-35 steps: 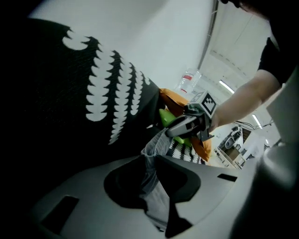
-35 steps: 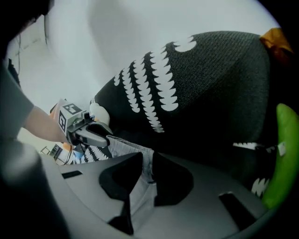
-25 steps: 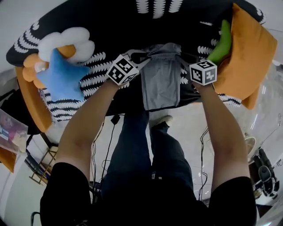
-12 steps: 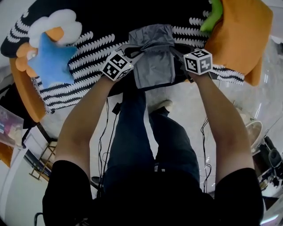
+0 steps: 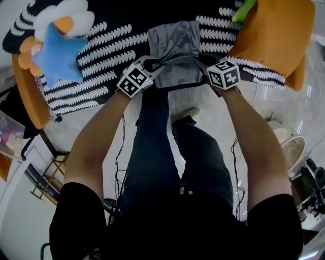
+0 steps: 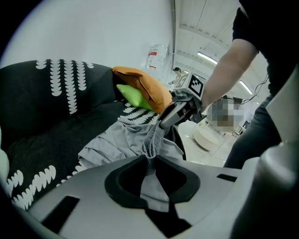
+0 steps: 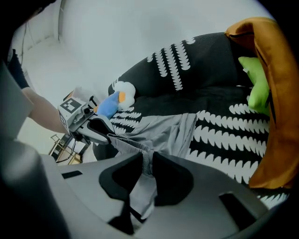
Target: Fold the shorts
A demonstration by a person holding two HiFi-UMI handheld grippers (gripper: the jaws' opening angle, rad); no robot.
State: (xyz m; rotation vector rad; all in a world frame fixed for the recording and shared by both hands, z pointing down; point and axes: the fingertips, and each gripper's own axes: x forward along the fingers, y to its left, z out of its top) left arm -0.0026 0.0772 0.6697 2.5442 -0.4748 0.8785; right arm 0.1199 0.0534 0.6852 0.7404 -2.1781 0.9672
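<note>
Two hand-held grippers pinch a pair of light grey fabric shorts (image 5: 175, 43) at the front edge of a black sofa (image 5: 101, 48) printed with rows of white leaf shapes. The left gripper (image 6: 150, 161) has its dark jaws pressed onto a bunched fold of the gathered waistband, with cloth hanging down between them. The right gripper (image 7: 145, 163) clamps the same band farther along, so the band runs stretched between the two — each tool shows in the other's view. The rest of the shorts lies spread and creased on the seat beyond the grippers. It sits roughly midway between a blue star-shaped plush toy (image 5: 57, 56) at the left of the head view and a large orange cushion (image 5: 277, 40) at the right. A white, cloud-like plush (image 5: 73, 12) sits against the star's far side, and a bright green soft toy (image 7: 257, 88) is tucked against the orange cushion. The person's bare forearms (image 5: 96, 137) reach forward above dark blue jeans (image 5: 157, 152) — feet on a pale glossy floor (image 5: 203, 104), where black cables (image 5: 120, 147) trail beside the legs.
</note>
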